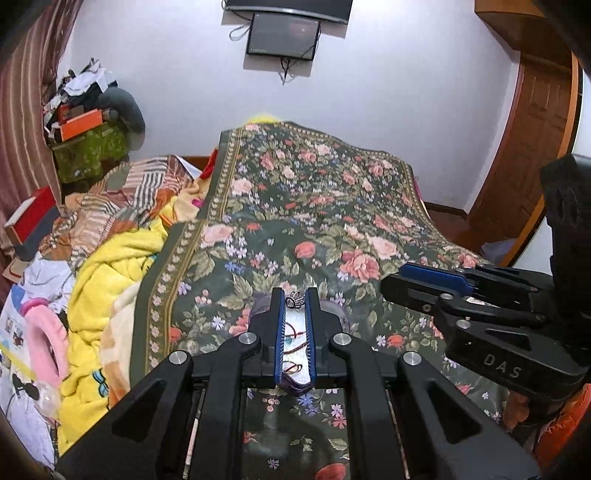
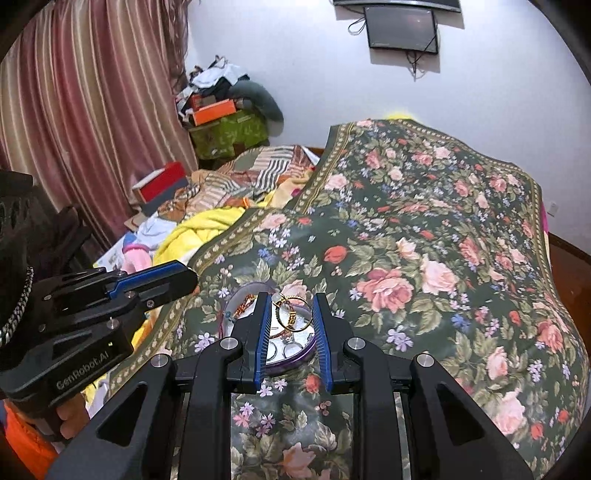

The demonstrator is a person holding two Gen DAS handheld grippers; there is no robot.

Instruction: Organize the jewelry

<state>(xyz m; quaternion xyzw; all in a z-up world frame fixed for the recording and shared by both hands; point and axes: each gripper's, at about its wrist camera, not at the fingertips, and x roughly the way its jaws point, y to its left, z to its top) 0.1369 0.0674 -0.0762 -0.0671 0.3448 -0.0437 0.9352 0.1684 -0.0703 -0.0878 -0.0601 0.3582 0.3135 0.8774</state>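
A round purple-rimmed tray [image 2: 308, 350] holding several pieces of jewelry lies on the floral bedspread [image 2: 424, 240]. In the left wrist view my left gripper [image 1: 295, 299] hovers over that tray [image 1: 334, 308], its blue pads nearly together and pinching a small silver ring-like piece [image 1: 295, 300] at the tips. In the right wrist view my right gripper [image 2: 291, 299] stands open above the tray. A gold ring [image 2: 293, 314] lies between its fingers, untouched, with red threaded pieces [image 2: 243, 306] to the left. Each gripper shows in the other's view: the left gripper [image 2: 184, 277] and the right gripper [image 1: 391, 284].
Crumpled yellow and striped blankets [image 1: 103, 266] pile up left of the bedspread. A pink ring-shaped item [image 1: 44, 332] lies at the far left. Boxes and clothes [image 2: 221, 110] stack against the curtain. A wooden door [image 1: 535, 129] stands at the right, and a screen [image 1: 282, 35] hangs on the wall.
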